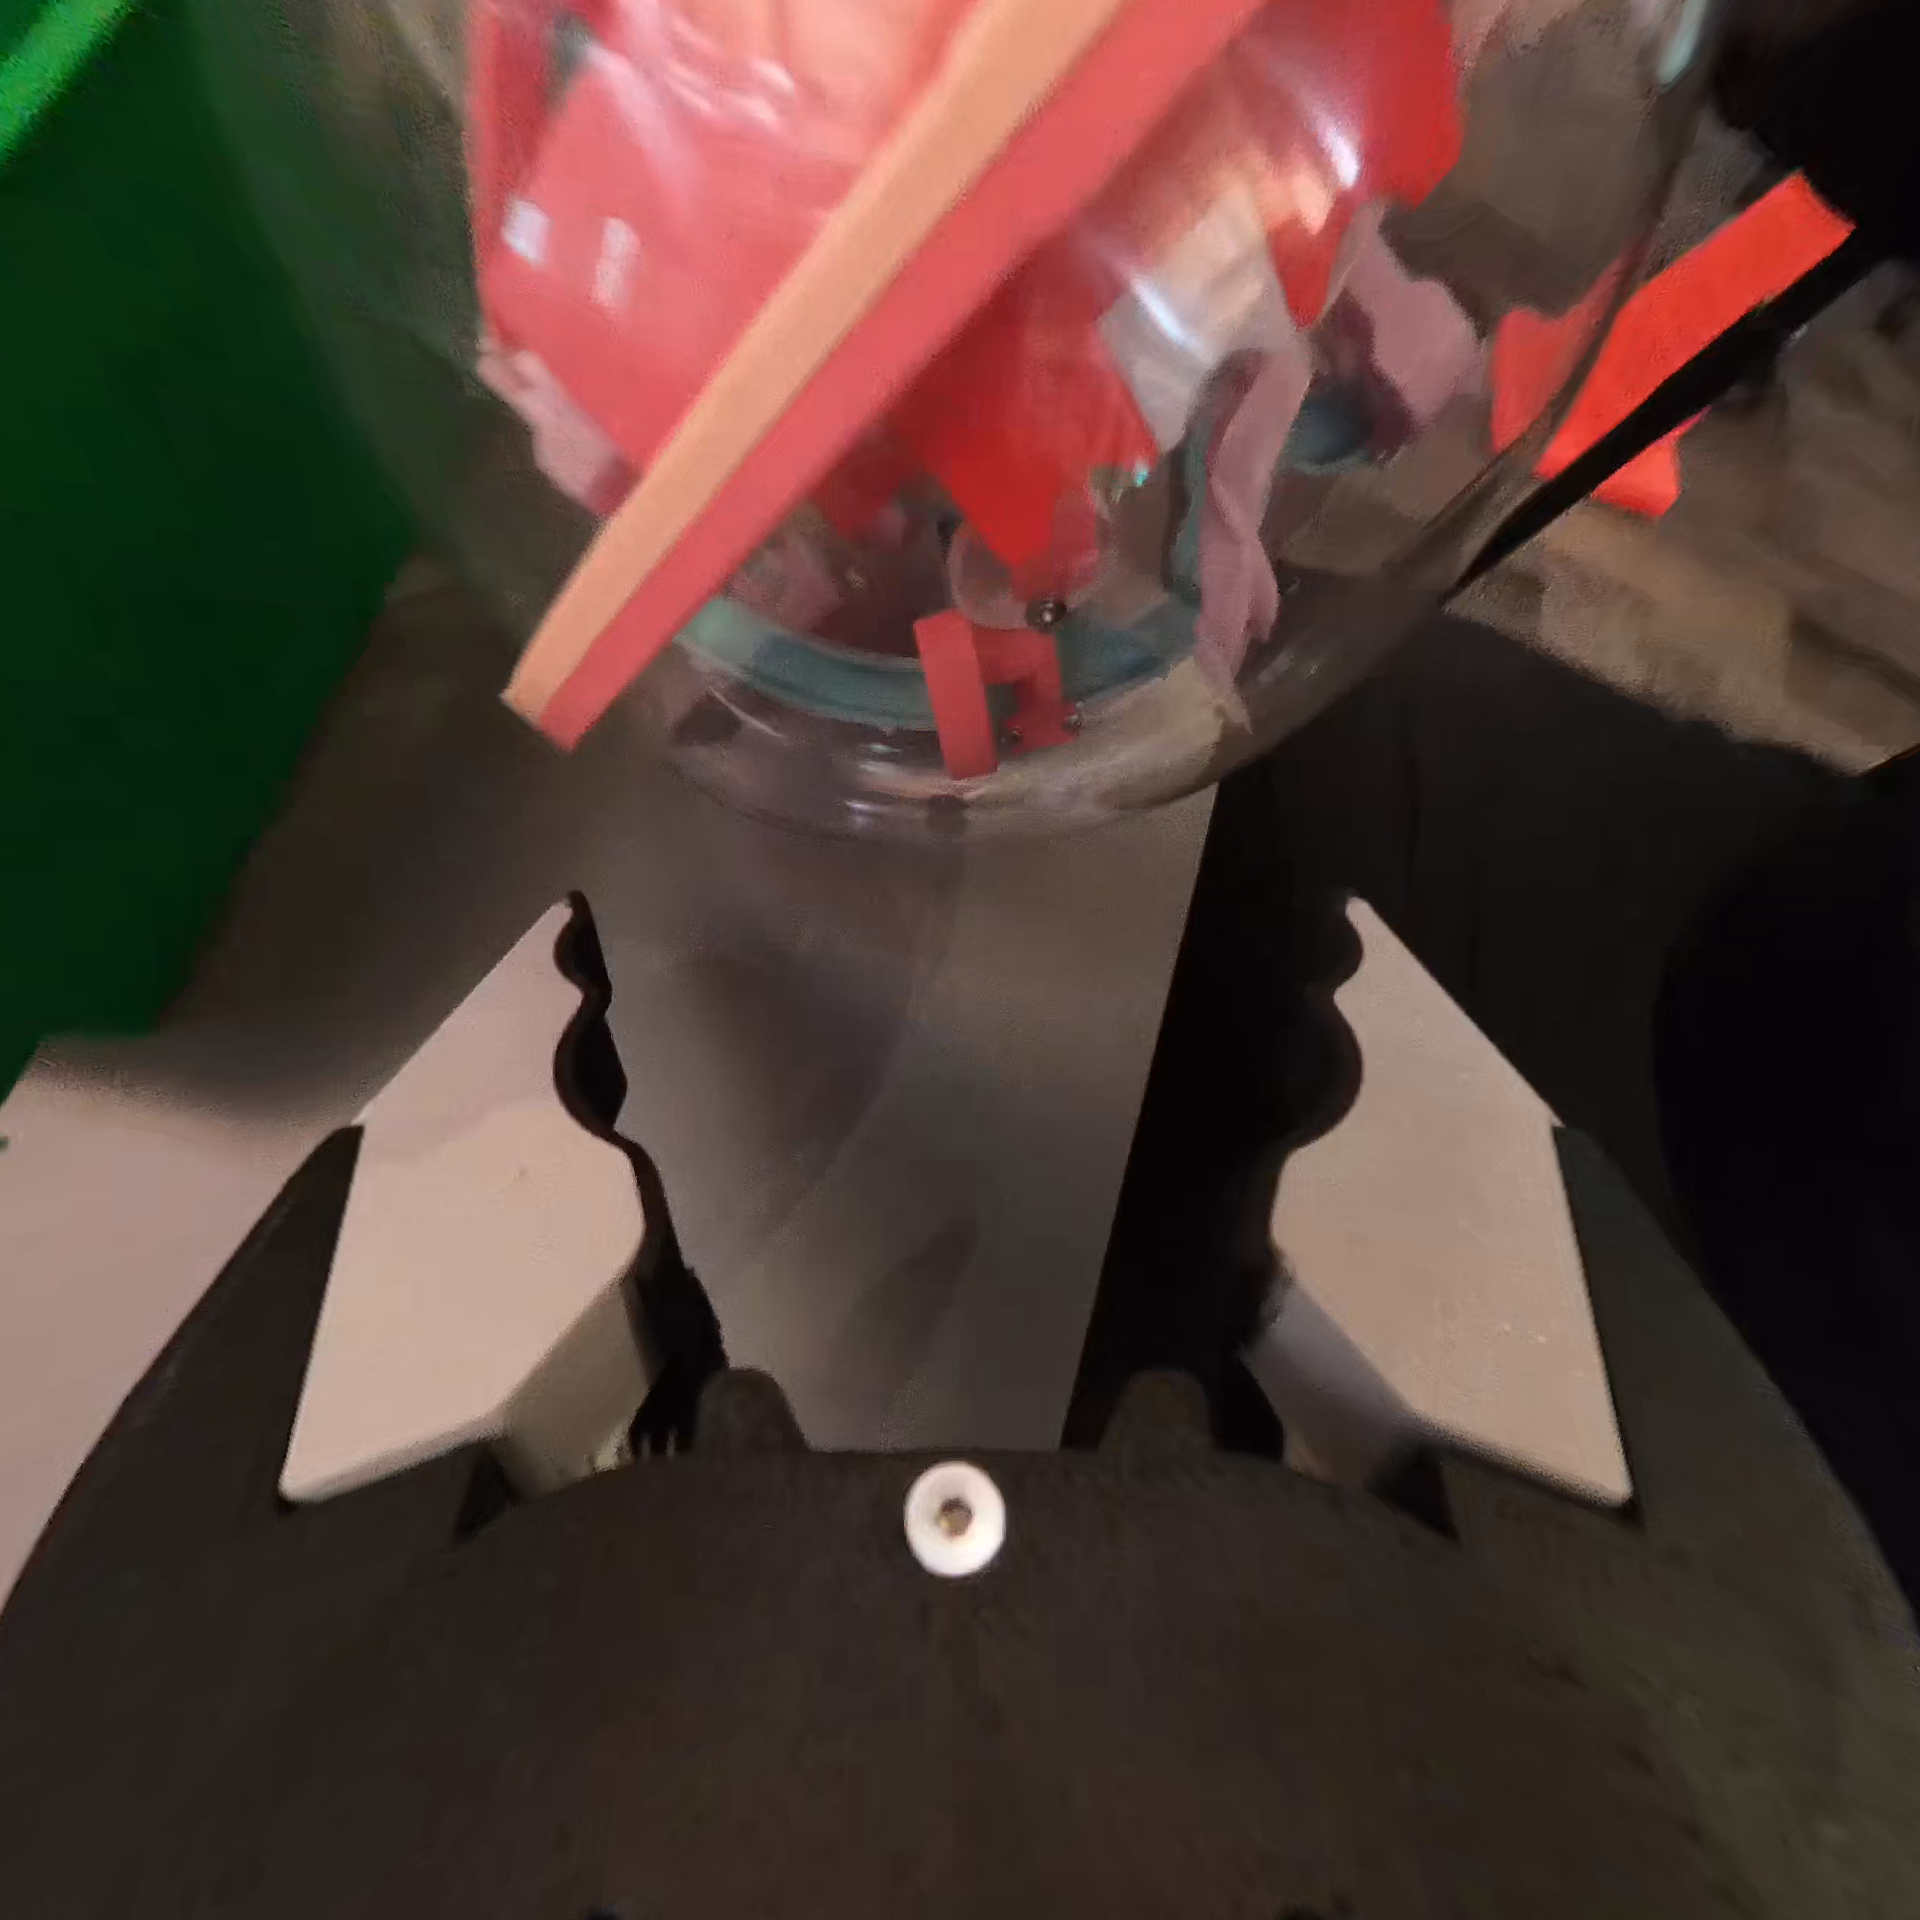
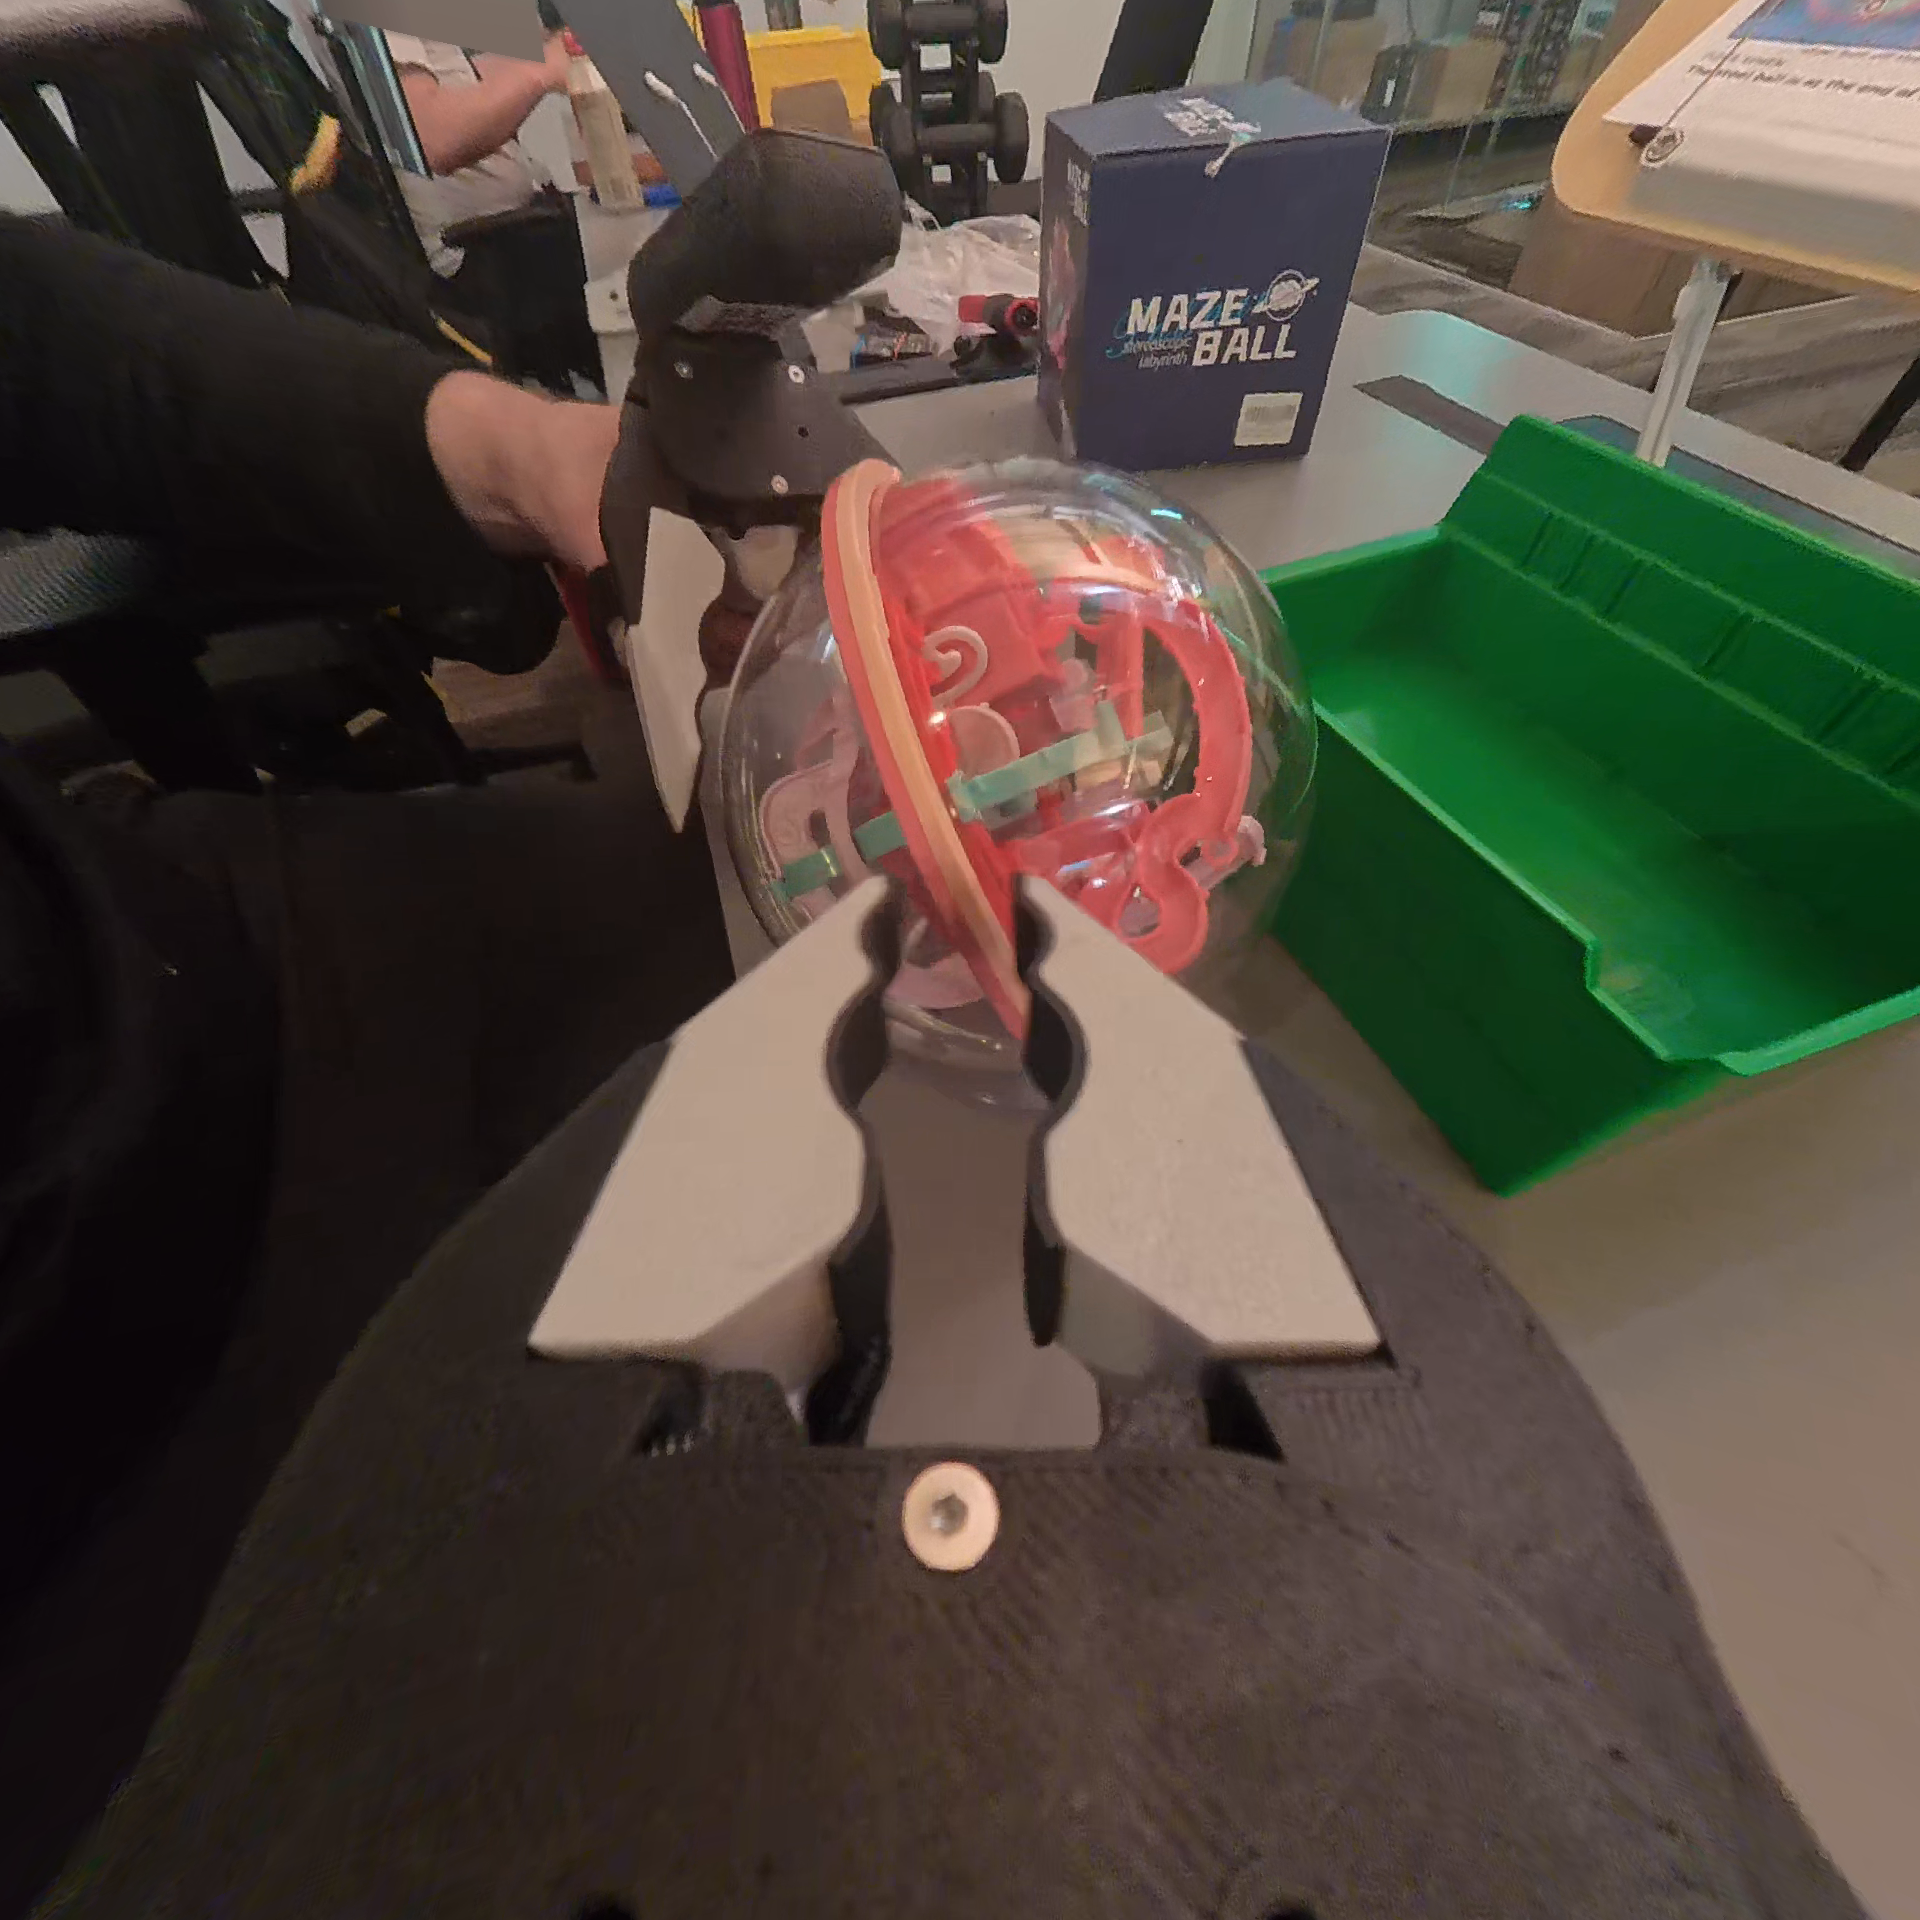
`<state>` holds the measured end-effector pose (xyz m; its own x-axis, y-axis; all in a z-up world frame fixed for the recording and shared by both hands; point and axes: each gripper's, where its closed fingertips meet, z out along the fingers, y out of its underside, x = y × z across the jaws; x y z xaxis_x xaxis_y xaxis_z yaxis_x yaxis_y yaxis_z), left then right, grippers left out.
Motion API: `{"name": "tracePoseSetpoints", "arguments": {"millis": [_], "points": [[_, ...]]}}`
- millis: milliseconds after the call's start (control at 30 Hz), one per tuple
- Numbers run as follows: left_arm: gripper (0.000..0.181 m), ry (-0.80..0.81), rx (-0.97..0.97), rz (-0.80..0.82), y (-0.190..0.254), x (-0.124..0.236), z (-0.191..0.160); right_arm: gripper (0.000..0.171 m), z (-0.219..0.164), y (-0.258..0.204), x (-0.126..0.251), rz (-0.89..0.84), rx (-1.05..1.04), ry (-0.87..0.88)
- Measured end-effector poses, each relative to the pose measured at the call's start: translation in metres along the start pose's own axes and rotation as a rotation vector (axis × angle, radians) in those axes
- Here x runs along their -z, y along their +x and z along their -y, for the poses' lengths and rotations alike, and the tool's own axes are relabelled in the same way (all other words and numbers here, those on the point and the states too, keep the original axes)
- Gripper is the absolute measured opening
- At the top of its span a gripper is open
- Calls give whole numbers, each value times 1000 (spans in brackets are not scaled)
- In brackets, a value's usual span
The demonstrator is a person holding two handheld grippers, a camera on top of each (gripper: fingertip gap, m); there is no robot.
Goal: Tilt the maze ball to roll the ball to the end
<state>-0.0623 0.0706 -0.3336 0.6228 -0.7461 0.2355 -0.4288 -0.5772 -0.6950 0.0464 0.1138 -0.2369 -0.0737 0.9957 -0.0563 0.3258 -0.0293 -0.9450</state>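
Observation:
The maze ball (image 2: 1039, 665) is a clear sphere with a red, pink and teal track inside and a red-and-cream rim around its middle. My right gripper (image 2: 956, 891) is shut on the lower part of that rim and holds the ball up, tilted, near the table's front edge. In the left wrist view the ball (image 1: 987, 364) fills the top, blurred, just beyond my left gripper (image 1: 961, 904), which is open and empty. A small dark steel ball (image 1: 1044, 613) shows near the teal ring. The left gripper (image 2: 717, 623) sits close against the ball's far left side.
A green plastic bin (image 2: 1558, 831) stands open on the grey table (image 2: 1558, 1403) right of the ball; it also shows in the left wrist view (image 1: 156, 520). A dark blue box (image 2: 1195, 281) stands behind. A person's hand (image 2: 520, 478) holds the left gripper. A paper stand (image 2: 1766, 114) is far right.

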Motion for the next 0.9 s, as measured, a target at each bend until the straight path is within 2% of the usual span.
{"name": "tracePoseSetpoints", "arguments": {"millis": [100, 167, 200, 267, 367, 433, 533, 633, 733, 800, 900], "points": [[138, 120, 90, -34, -1, 19, 20, 67, 1, 8, 4, 25, -106, -1], [143, 174, 156, -100, 4, 23, 38, 86, -11, 16, 2, 72, -227, -44], [146, 183, 185, -127, 6, 21, 45, 95, -20, 20, -3, 92, -281, -74], [155, 159, 235, -195, 11, 12, 50, 128, -32, 22, -18, 146, -378, -113], [155, 108, 312, -261, 12, -5, 46, 133, -37, 11, -43, 263, -455, -125], [157, 145, 357, -273, 9, -11, 52, 131, -37, 11, -55, 236, -402, -130], [158, 170, 288, -237, 7, -9, 53, 131, -30, 11, -55, 192, -301, -138], [158, 222, 129, -153, 11, 4, 69, 131, -3, 9, -44, 116, -116, -99], [158, 299, -57, -56, 22, 29, 105, 131, 48, 7, -21, 27, 117, -4], [159, 312, -219, 47, 21, 51, 141, 131, 89, 17, -3, -47, 309, 35], [158, 330, -530, 250, 34, 108, 222, 135, 192, 3, 43, -250, 688, 117]]}}
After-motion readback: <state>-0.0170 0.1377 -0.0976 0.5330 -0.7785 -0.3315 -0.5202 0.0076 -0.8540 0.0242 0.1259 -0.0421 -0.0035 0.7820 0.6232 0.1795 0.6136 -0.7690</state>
